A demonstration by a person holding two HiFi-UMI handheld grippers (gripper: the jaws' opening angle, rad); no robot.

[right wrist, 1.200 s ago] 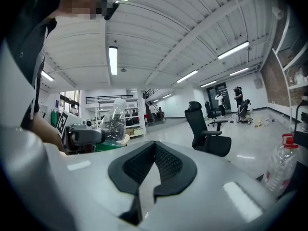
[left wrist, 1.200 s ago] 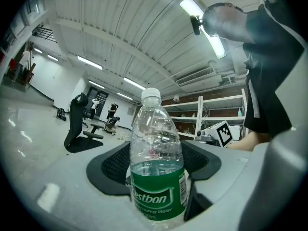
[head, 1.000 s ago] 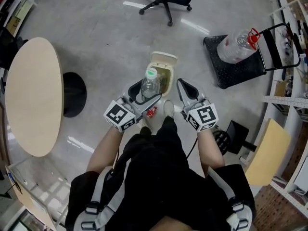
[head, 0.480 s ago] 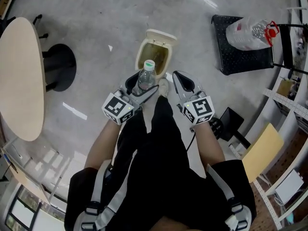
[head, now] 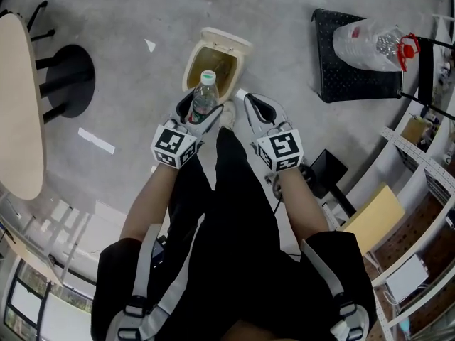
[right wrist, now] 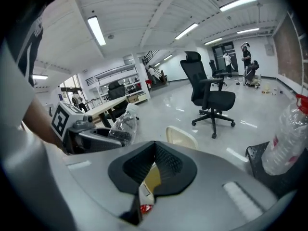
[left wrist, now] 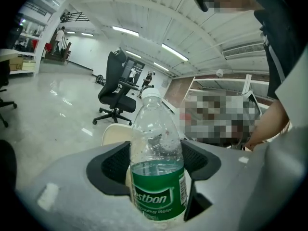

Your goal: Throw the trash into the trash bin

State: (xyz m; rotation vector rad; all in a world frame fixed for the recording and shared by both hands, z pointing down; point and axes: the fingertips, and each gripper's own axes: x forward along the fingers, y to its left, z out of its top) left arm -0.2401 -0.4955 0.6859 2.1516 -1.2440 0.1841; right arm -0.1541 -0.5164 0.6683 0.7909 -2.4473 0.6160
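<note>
A clear plastic water bottle (head: 204, 96) with a green label (left wrist: 158, 198) stands upright between the pads of my left gripper (head: 202, 109), which is shut on it. The bottle hangs at the near rim of a cream trash bin (head: 213, 64), whose lid is up and whose inside is dark. The bin's lid also shows behind the bottle (left wrist: 111, 134). My right gripper (head: 250, 102) is beside it on the right, jaws together with nothing held (right wrist: 155, 147). From the right gripper view I see the left gripper (right wrist: 94, 134) and the bottle (right wrist: 124, 123).
A light shoe (head: 227, 114) rests at the bin's base between the grippers. A black cart (head: 348, 84) with a big clear jug (head: 370, 45) stands at the right. A round beige table (head: 18, 112) is on the left, shelving (head: 426, 155) is on the right, and an office chair (right wrist: 209, 93) stands beyond.
Both grippers have sunk toward the bin. The bottle, still held by the left gripper, is now lower and closer to the bin's opening.
</note>
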